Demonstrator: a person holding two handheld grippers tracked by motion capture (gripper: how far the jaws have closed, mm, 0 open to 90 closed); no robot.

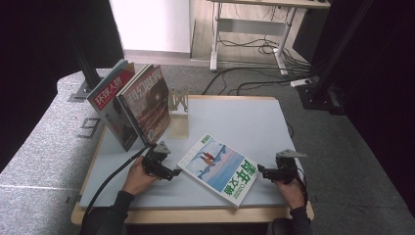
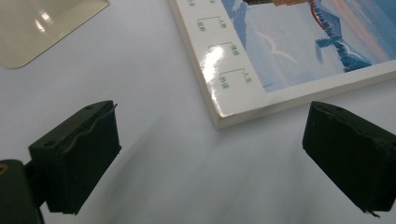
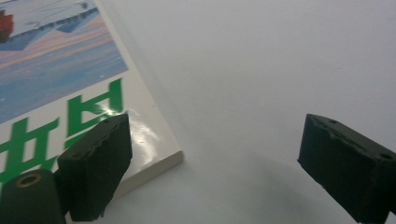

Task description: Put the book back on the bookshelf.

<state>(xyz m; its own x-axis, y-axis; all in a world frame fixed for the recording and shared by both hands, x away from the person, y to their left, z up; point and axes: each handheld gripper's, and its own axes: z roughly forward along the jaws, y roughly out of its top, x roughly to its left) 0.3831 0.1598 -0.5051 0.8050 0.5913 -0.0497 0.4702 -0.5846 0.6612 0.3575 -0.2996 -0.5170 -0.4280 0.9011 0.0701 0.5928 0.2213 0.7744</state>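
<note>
Your magazine (image 1: 219,169) lies flat on the table (image 1: 244,117), front centre. Left gripper (image 1: 172,172) sits just beside its left corner, right gripper (image 1: 261,171) just beside its right. Behind, two magazines (image 1: 132,105) stand leaning at back left, bookend (image 1: 179,105) to their right.

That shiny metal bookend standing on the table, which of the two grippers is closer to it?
The left. The left gripper sits just in front of the bookend, at the flat magazine's left corner. The right gripper is across the magazine, at its right corner.
</note>
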